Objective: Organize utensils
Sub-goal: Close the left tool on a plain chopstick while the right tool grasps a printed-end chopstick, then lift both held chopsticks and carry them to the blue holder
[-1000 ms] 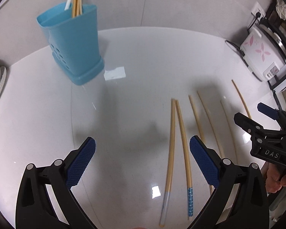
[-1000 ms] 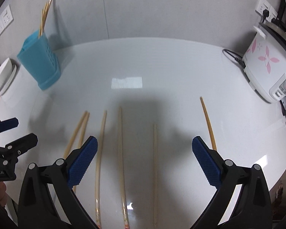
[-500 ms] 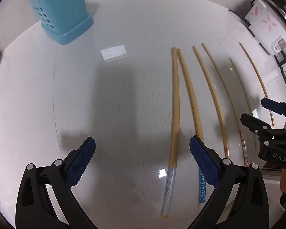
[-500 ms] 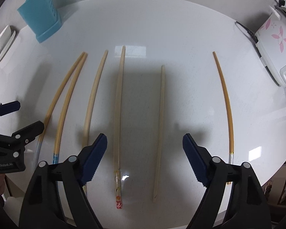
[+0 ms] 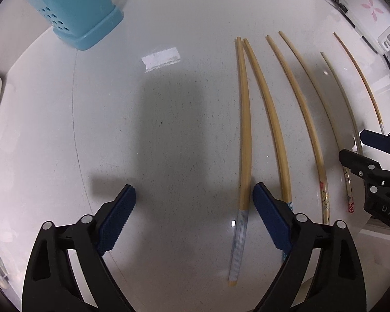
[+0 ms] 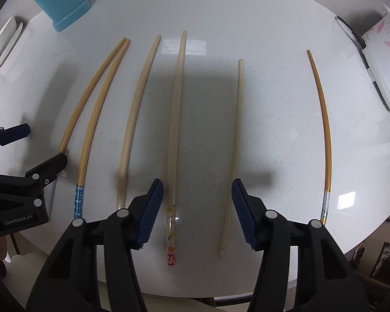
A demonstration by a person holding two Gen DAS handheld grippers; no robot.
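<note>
Since the earlier frames both grippers have been brought lower over the table (image 6: 247,26), and the chopsticks are now seen nearly from above. Jaws of both have just been closing.

Six chopsticks are laid side by side on the white table, tips pointing away. From the left: a chopstick w/ clear grey end (image 5: 243,140), touching at its far tip a chopstick w/ blue dotted end (image 6: 91,130); then a plain pale one (image 6: 135,111); then a chopstick w/ a red end and small yellow figures (image 6: 175,119), print too small to be read; then a thin pale chopstick (image 6: 235,135); well apart at the right, a darker thin one w/ a metallic end (image 6: 323,119).

Left gripper (image 5: 193,202) is held wide apart, nothing pressed; the grey-ended chopstick lies between its fingers, just beside the right pad. Right gripper (image 6: 197,195) is about half closed but not clenched: the red-ended chopstick lies between the pads, and the thin pale one is just inside the right pad, neither squeezed as far as can be told.

"GenRobot.AI" is read on the left gripper's body in the right wrist view; "DAS" is partly read on the right gripper in the left wrist view.

A blue holder (image 5: 72,10) w/ round holes is stood at the far left; its contents are out of frame. A white rice cooker (image 5: 369,13) w/ pink flower print is placed at the far right edge.
</note>
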